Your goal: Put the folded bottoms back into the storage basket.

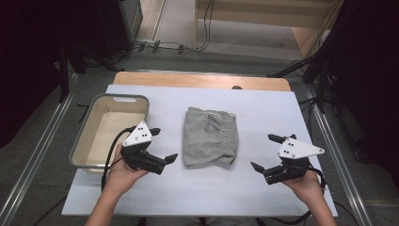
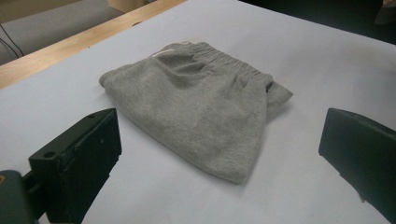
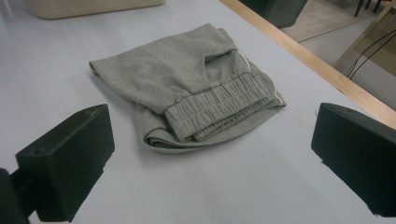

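A folded grey garment with an elastic waistband (image 1: 209,137) lies in the middle of the white table cover (image 1: 202,188). In the left gripper view the garment (image 2: 201,107) lies flat ahead of the jaws, apart from them. The right gripper view has the garment (image 3: 191,88) with its ribbed waistband turned toward the camera. My left gripper (image 1: 165,145) is held just left of the garment, jaws wide apart and empty. On the other side, my right gripper (image 1: 266,153) stands open, also empty, pointing at the garment.
A beige plastic bin (image 1: 109,129) stands at the table's left side, behind my left gripper. The wooden table edge (image 1: 202,81) runs along the back. Metal rails, cables and dark stands surround the table on the floor.
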The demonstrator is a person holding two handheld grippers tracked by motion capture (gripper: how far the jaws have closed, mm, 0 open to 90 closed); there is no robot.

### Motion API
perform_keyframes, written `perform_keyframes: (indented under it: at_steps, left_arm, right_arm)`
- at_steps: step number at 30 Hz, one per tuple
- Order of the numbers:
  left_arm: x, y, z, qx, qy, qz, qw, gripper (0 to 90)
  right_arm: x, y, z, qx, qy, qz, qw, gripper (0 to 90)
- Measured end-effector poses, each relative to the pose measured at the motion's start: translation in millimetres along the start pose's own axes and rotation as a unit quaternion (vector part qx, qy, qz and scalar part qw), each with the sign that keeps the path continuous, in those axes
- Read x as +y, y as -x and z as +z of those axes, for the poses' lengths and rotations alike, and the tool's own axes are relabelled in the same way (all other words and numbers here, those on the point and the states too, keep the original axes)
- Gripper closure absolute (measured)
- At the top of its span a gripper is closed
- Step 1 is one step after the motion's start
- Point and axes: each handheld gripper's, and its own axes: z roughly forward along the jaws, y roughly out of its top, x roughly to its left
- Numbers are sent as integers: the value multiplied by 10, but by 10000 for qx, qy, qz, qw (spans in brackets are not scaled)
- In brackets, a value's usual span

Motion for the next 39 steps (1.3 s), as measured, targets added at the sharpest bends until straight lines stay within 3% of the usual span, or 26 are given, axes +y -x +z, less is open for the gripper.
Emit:
perform_keyframes:
  at_steps: [13,32,39]
  left_arm:
    - [-9,5,-14,17,35,-15,10000,0]
    - [-28,5,-37,34,4,-32,10000,0]
    - [-30,6,-31,30,1,-32,10000,0]
  right_arm:
    - [-17,26,-5,-83,53,56,9999,0]
    - [8,-103,245,-98,-328,-522,9980,0]
    - [-6,-149,322,-72,-443,-630,9970,0]
